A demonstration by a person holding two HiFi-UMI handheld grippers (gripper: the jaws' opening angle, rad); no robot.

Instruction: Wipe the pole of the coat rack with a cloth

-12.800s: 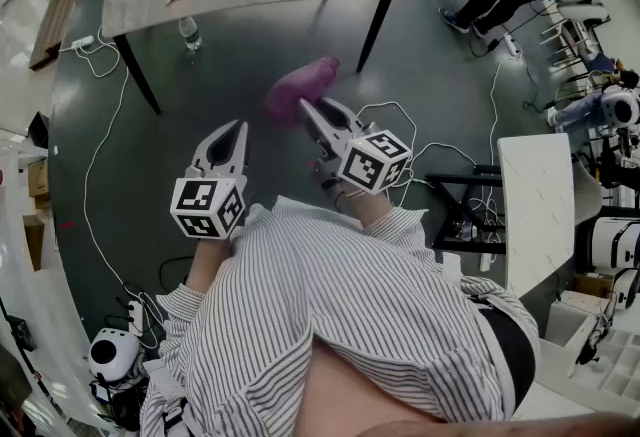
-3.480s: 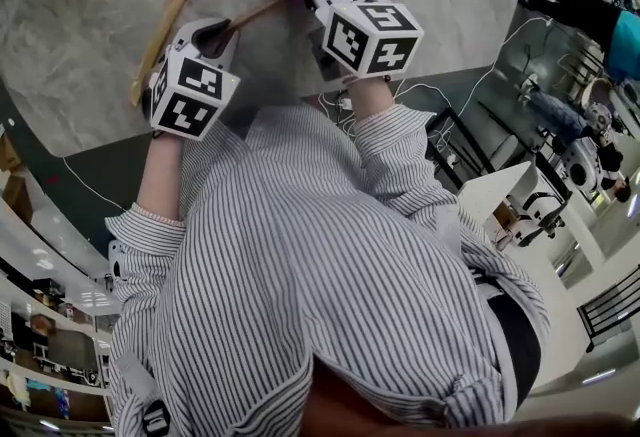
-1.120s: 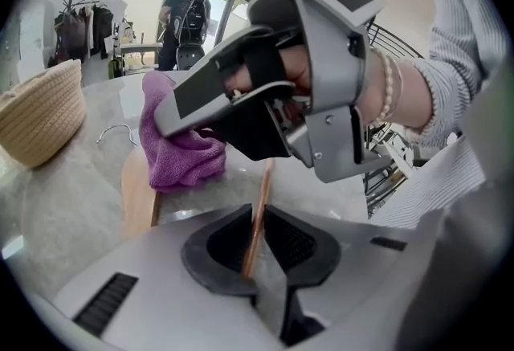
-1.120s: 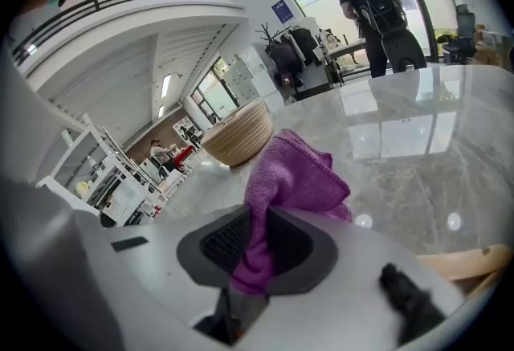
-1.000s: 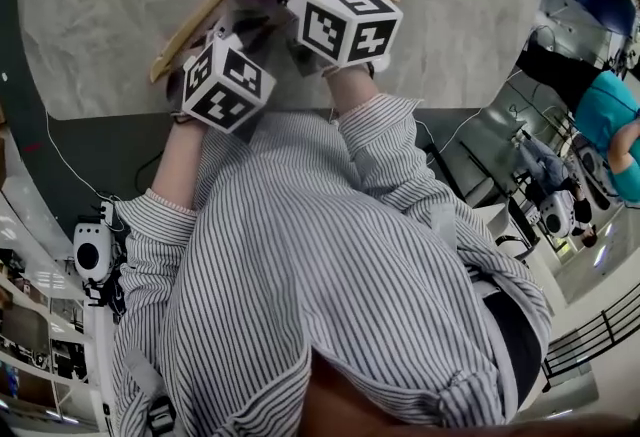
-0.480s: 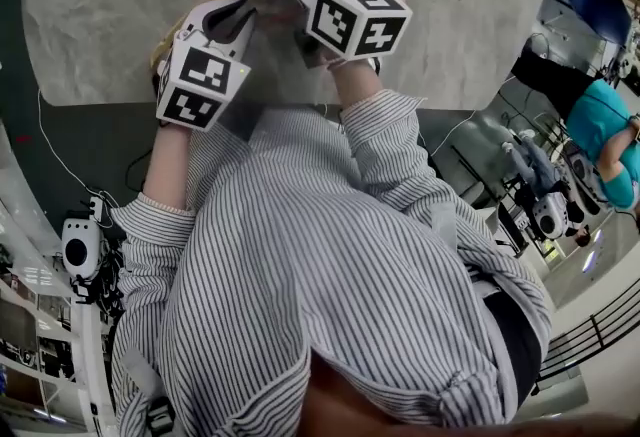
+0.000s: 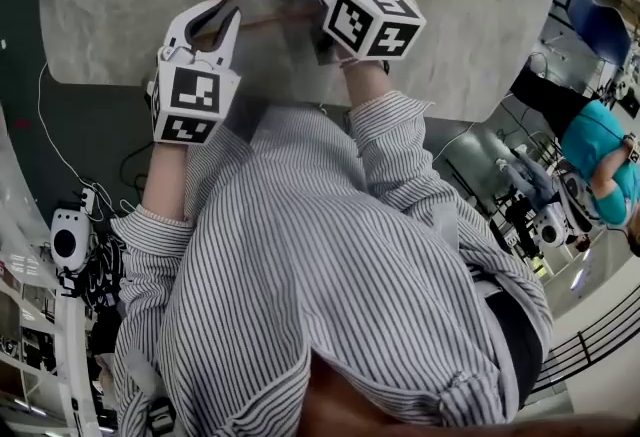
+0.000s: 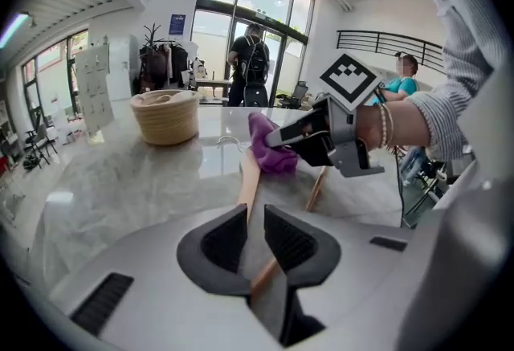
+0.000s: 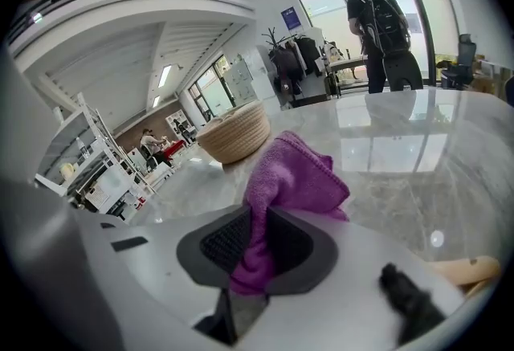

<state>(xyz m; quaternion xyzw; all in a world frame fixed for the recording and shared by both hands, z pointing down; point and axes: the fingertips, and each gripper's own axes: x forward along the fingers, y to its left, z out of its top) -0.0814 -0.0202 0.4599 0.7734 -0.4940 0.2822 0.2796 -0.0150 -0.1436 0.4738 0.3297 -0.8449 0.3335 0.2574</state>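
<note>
The left tongs (image 8: 255,217) pinch the thin bar of a wooden hanger (image 8: 248,177) near the worktop's (image 8: 120,181) near edge. The right tongs (image 9: 259,222) are clamped on a purple cloth (image 9: 293,173), which is bunched against the hanger's arm farther in. A basket (image 8: 165,116) stands beyond.

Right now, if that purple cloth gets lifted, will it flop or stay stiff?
Probably flop: the purple cloth bunches and folds where the jaws of the right gripper pinch it. Likely light too; that small pinch holds it.
</note>
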